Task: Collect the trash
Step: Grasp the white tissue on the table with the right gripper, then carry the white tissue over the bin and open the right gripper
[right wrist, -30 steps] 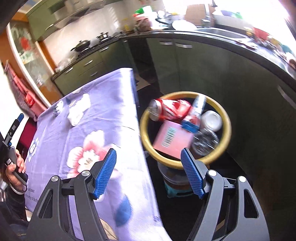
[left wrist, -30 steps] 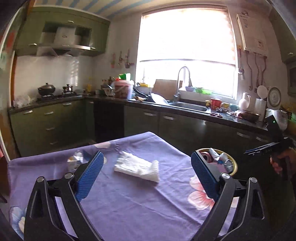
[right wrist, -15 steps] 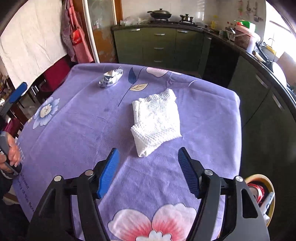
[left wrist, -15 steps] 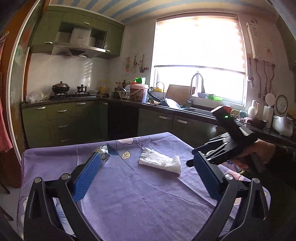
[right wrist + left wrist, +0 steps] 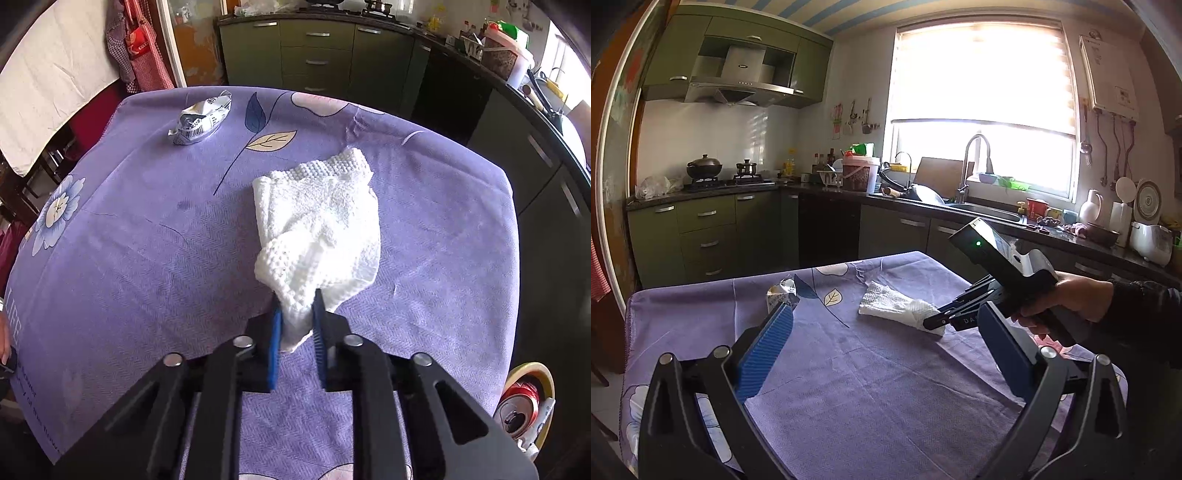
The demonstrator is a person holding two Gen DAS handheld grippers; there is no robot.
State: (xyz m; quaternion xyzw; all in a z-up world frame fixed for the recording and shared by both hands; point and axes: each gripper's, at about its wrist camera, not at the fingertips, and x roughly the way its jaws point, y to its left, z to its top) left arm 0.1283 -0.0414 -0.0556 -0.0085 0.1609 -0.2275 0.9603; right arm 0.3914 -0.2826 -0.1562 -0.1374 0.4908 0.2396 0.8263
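White paper towel [image 5: 321,225], crumpled, lies on the purple floral tablecloth [image 5: 147,258] right of centre; its near corner is pulled up off the cloth. Right gripper [image 5: 297,332]: blue pads [image 5: 275,343] closed almost together, clamped on that near corner, with the rest of the towel trailing forward on the cloth. In the left wrist view the same towel [image 5: 897,308] shows with the right gripper's tips at its near end, the person's right hand [image 5: 1067,299] around the handle.

Left gripper [image 5: 882,347]: jaws spread wide, nothing between the pads, held above the near part of the table and well apart from the towel.

Second item: a silver foil wrapper [image 5: 201,118] with printed barcode, flattened, lying near the far left corner of the cloth, well apart from the towel. The left wrist view shows it [image 5: 781,291] just beyond the left pad.

Off the right edge of the table, a yellow-rimmed bin [image 5: 543,373] stands below table level, holding a red can [image 5: 519,406] and other refuse that is only partly visible.

Surroundings: green cabinets [image 5: 705,232] and a dark counter run along the walls, with a sink tap [image 5: 975,162] under a bright window [image 5: 982,110].
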